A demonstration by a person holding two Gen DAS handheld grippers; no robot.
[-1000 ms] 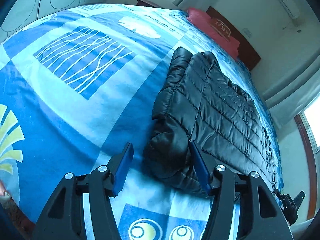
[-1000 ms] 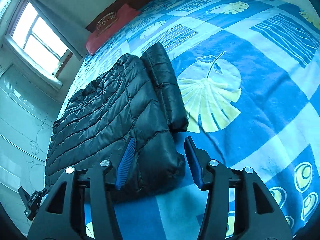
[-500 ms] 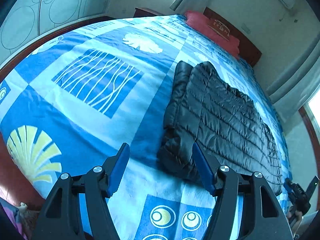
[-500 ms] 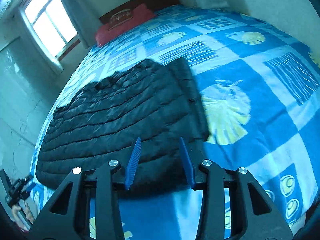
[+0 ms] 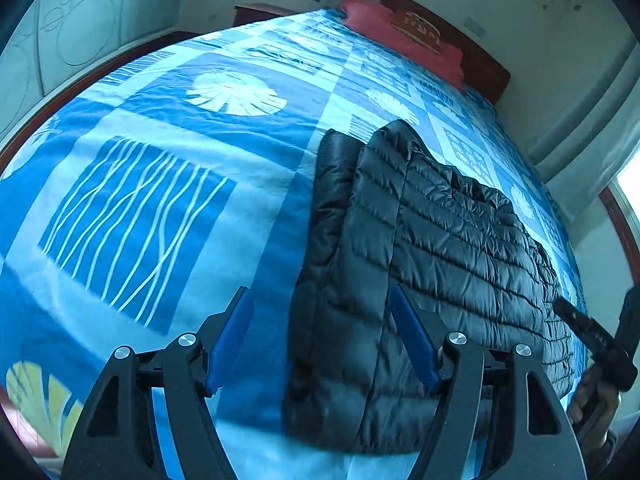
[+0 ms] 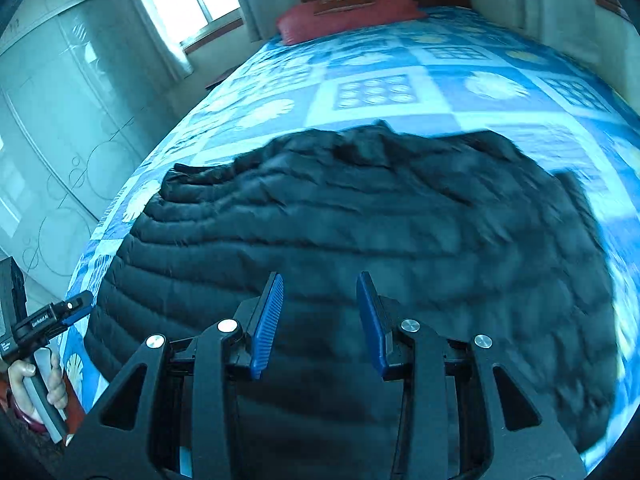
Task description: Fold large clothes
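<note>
Left wrist view showed the black quilted puffer jacket (image 5: 440, 240): soft, slippery, best pinched at its hem; both grippers gaped empty.

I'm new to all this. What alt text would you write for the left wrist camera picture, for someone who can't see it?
A black puffer jacket, partly folded, lies on a bed with a blue patterned cover, seen from above the open left gripper, which holds nothing. A red pillow sits by the wooden headboard, and a hand holding the other gripper shows at the right edge.
</note>
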